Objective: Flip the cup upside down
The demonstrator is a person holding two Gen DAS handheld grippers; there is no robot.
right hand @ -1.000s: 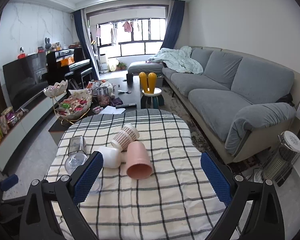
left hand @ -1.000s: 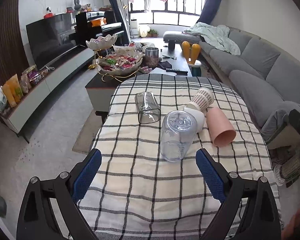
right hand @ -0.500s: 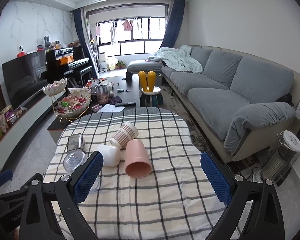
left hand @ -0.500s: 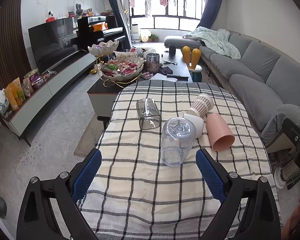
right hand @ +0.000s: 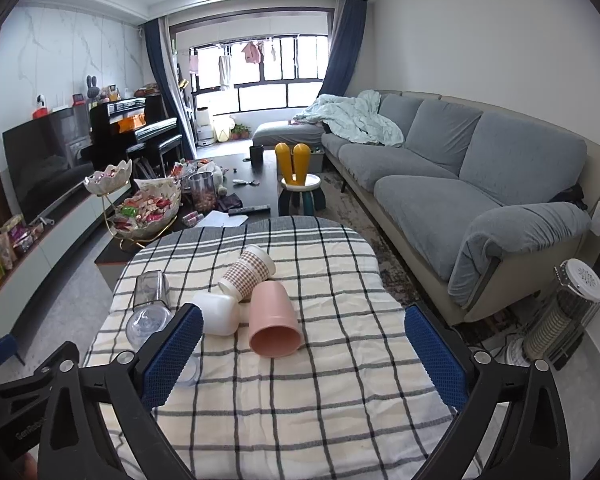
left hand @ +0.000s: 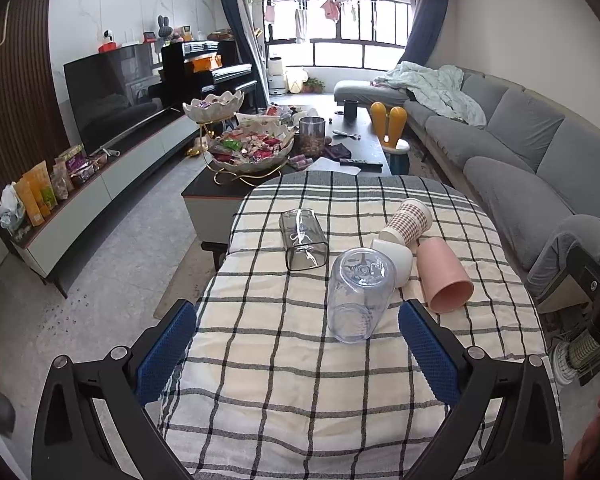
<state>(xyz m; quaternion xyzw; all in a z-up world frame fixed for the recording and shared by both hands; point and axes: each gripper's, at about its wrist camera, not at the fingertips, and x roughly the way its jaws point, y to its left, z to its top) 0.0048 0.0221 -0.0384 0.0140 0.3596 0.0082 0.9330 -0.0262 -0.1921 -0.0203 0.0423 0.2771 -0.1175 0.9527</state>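
1. Since a second ago, we have drawn the left gripper (left hand: 298, 354) back a little from the table: the cups sit slightly smaller and farther up its view, and more of the checked tablecloth (left hand: 300, 392) shows between its pads. The right gripper (right hand: 300, 354) has barely shifted, and none of the cups has moved.
2. Both claws are spread wide and empty, hovering above the near edge of the cloth.
3. Five cups lie on their sides mid-table: a clear round plastic tumbler (left hand: 358, 296) nearest our left gripper, a clear square-mouthed glass (left hand: 303, 238) beyond it, a white plastic cup (left hand: 396, 259) touching the tumbler, a brown-checked paper cup (left hand: 408, 221) behind, and a pink plastic cup (right hand: 273, 324) with its mouth towards us.
4. We judge the tumbler the likeliest target. It looks light, thin-walled and smooth, so it may roll or slip, and could flex under a hard squeeze.
5. We would pinch it across the mid-body, pads on opposite walls, with moderate pressure, then turn the mouth down onto the cloth.
6. The soft cloth should damp any sliding on set-down.
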